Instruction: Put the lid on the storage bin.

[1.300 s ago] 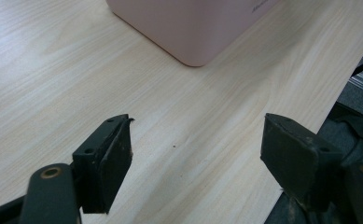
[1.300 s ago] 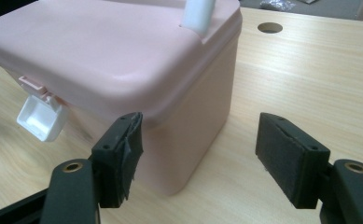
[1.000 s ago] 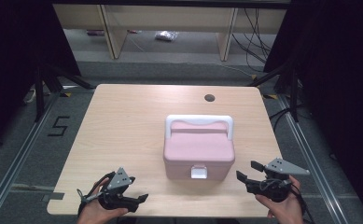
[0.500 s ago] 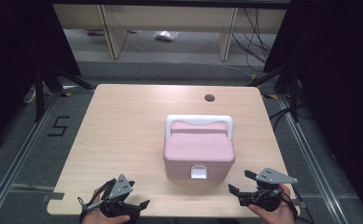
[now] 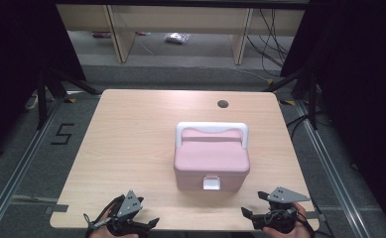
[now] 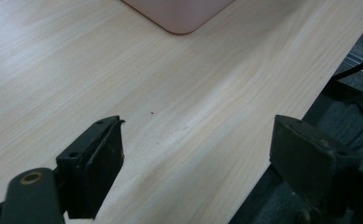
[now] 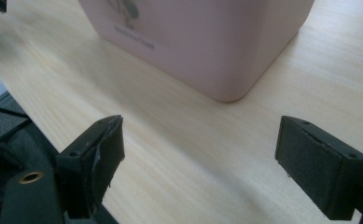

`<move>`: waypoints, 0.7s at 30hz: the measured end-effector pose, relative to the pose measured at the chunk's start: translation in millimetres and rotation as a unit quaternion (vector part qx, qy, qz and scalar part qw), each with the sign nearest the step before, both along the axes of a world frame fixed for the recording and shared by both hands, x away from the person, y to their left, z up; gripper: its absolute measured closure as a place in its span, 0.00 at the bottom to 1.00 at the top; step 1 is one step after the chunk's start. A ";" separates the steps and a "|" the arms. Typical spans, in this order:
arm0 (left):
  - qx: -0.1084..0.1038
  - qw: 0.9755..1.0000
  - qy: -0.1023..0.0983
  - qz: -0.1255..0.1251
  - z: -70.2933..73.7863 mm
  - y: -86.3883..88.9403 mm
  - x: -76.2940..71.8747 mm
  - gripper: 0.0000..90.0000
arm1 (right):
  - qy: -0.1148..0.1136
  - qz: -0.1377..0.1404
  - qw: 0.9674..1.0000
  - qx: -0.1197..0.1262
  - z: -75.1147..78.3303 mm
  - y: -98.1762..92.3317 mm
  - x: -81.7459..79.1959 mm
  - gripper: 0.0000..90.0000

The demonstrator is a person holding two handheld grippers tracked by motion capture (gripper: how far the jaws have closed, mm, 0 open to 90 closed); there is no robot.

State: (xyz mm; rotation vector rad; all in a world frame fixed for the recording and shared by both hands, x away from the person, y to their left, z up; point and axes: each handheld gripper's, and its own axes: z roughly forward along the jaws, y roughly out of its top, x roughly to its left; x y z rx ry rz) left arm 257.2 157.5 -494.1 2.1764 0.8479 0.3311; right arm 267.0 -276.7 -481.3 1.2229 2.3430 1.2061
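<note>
A pink box [image 5: 211,158] with a white handle [image 5: 211,129] and a white front latch [image 5: 211,184] stands shut at the middle of the wooden table [image 5: 131,144]. At the table's near left edge, my left gripper [image 5: 148,225] is open with nothing between its jaws. My right gripper [image 5: 251,204] is open and holds nothing at the near right edge, just right of the box's front. The jaws of both have just been opening. The left gripper [image 6: 198,154] looks over bare wood toward a box corner [image 6: 179,14]. The right gripper [image 7: 200,158] faces the box's lower corner [image 7: 207,42], close by.
A round cable hole [image 5: 223,104] lies at the table's far side. Beyond the table stand wooden shelf legs [image 5: 116,34], and dark stand legs [image 5: 56,84] are at both sides. A "5" mark [image 5: 61,134] is on the floor to the left.
My right gripper has come down and back toward the near table edge. The left one has slid slightly toward that edge. The box has not moved.
</note>
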 end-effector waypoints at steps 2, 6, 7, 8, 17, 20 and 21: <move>0.004 1.000 -0.001 -0.003 -0.4 -0.3 -0.3 0.19 | 0.001 0.015 1.000 -0.008 -1.8 -1.1 -0.9 0.18; 0.008 1.000 -0.002 0.001 -1.0 0.6 0.1 0.19 | 0.000 0.022 1.000 -0.015 -4.5 0.7 -4.4 0.18; 0.014 1.000 -0.004 -0.003 -0.5 1.6 0.5 0.19 | 0.013 0.016 1.000 -0.011 -4.1 1.9 -6.7 0.18; 0.013 1.000 -0.003 -0.002 -0.8 1.6 0.3 0.19 | 0.005 0.024 1.000 -0.012 -5.2 1.1 -5.4 0.18; 0.014 1.000 -0.001 -0.005 -2.0 0.4 0.3 0.19 | -0.003 0.024 0.999 -0.031 -6.3 0.6 -6.3 0.18; 0.011 1.000 0.002 0.000 -2.8 0.3 0.4 0.19 | -0.002 0.026 0.999 -0.029 -6.9 0.9 -5.9 0.18; 0.013 1.000 0.001 -0.001 -3.0 0.6 0.7 0.19 | 0.002 0.024 0.999 -0.026 -7.1 1.3 -6.4 0.18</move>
